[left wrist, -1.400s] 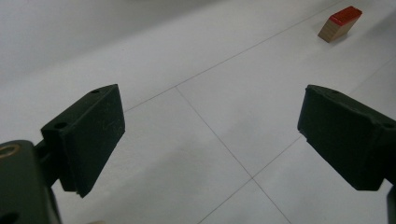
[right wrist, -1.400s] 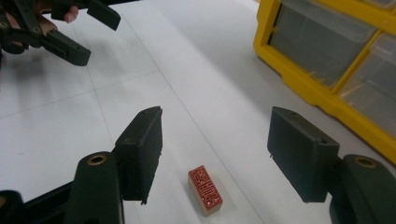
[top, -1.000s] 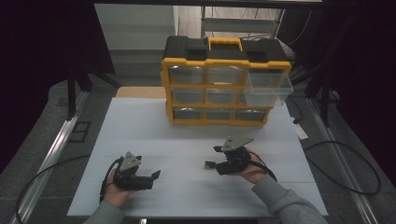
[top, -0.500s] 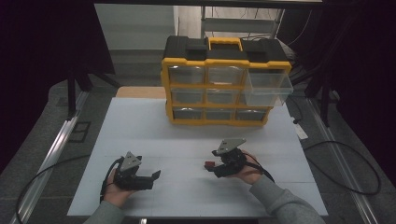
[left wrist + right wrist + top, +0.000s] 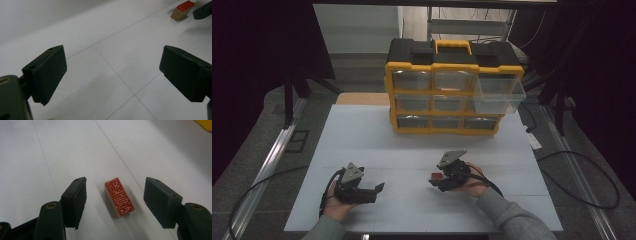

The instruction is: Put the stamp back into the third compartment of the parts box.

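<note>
On the white table [image 5: 377, 135], near its front edge, a small stamp block [image 5: 119, 197] with a red carved face lies on its side between the jaws of the right gripper [image 5: 115, 203]. Those jaws stand wide, one on each side of the block, and neither pad touches it. At the left, the left gripper [image 5: 112, 75] rests low over bare tabletop with its jaws wide and nothing between them; the block lies well apart from it. A yellow and black drawer cabinet [image 5: 447, 90] stands at the back, its upper right drawer [image 5: 499, 95] pulled out.
</note>
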